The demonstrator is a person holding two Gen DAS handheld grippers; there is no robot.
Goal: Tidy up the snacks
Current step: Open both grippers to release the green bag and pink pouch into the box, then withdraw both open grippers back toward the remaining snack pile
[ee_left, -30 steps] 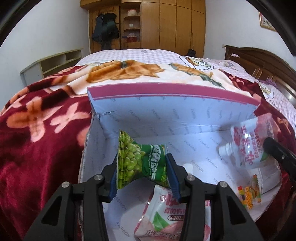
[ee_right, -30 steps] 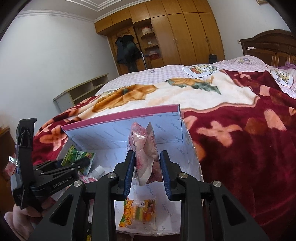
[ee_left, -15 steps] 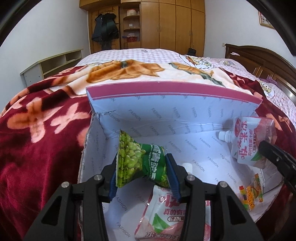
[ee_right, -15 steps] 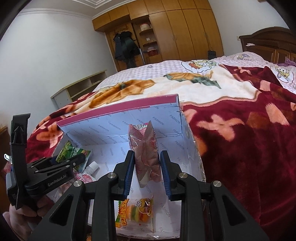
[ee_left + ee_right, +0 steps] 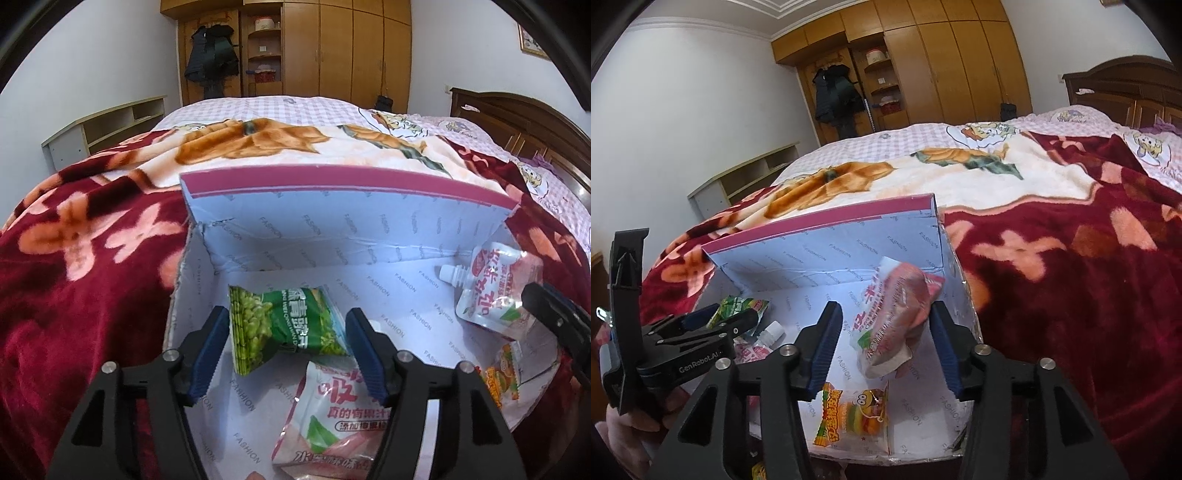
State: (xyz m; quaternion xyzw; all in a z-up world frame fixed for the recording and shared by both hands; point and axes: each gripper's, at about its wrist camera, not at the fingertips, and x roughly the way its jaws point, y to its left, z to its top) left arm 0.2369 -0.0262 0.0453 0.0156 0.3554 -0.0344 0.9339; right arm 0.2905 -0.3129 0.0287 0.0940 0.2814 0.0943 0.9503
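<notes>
A shallow light-blue cardboard box (image 5: 332, 229) with a magenta rim sits on the bed; it also shows in the right wrist view (image 5: 827, 251). My left gripper (image 5: 288, 332) is open over its left part, and a green pea packet (image 5: 284, 325) lies loose between its fingers. My right gripper (image 5: 886, 343) is open over the box's right part, with a pink spouted juice pouch (image 5: 894, 314) tilted between the fingers, also seen in the left wrist view (image 5: 495, 288). Another pink pouch (image 5: 332, 413) and an orange burger-gummy packet (image 5: 853, 413) lie in the box.
The box rests on a dark red flowered blanket (image 5: 81, 280) covering the bed. A wooden headboard (image 5: 1123, 92) stands at the right, a wardrobe (image 5: 332, 48) at the far wall, a low shelf unit (image 5: 107, 129) at the left.
Both grippers have opened. The green pea packet and the pink juice pouch are let go and have dropped down into the box.
</notes>
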